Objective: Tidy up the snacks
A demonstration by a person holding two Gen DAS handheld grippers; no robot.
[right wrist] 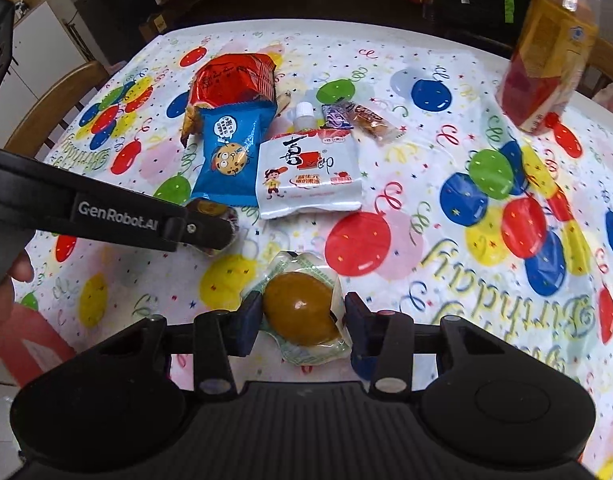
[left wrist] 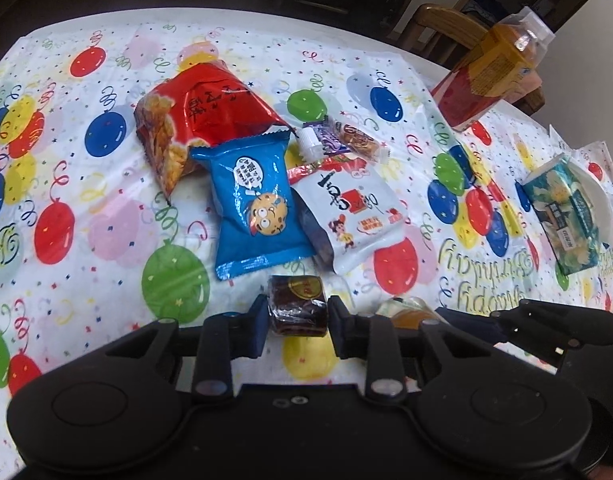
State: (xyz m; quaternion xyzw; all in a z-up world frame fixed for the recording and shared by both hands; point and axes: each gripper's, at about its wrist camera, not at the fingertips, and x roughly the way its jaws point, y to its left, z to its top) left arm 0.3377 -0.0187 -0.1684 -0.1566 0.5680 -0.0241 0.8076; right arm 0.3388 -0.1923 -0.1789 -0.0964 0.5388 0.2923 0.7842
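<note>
My left gripper (left wrist: 297,322) is shut on a small dark brown wrapped snack with a gold label (left wrist: 297,304), low over the tablecloth. My right gripper (right wrist: 302,318) is shut on a clear packet holding a brown braised egg (right wrist: 298,308). Both hold their items just in front of a pile of snacks. The pile has a red bag (left wrist: 202,116), a blue cookie packet (left wrist: 258,208), a white jelly pouch (left wrist: 354,212) and two small bars (left wrist: 346,140). In the right wrist view the left gripper (right wrist: 220,232) reaches in from the left. Whether either held item touches the table is unclear.
A balloon-print cloth (right wrist: 466,248) covers the table. A tall orange and red box in clear wrap (right wrist: 550,52) stands at the far right. A tissue pack (left wrist: 566,216) lies on the right. Wooden chairs (right wrist: 54,104) stand at the table's edges. A person's hand (right wrist: 10,280) shows at the left.
</note>
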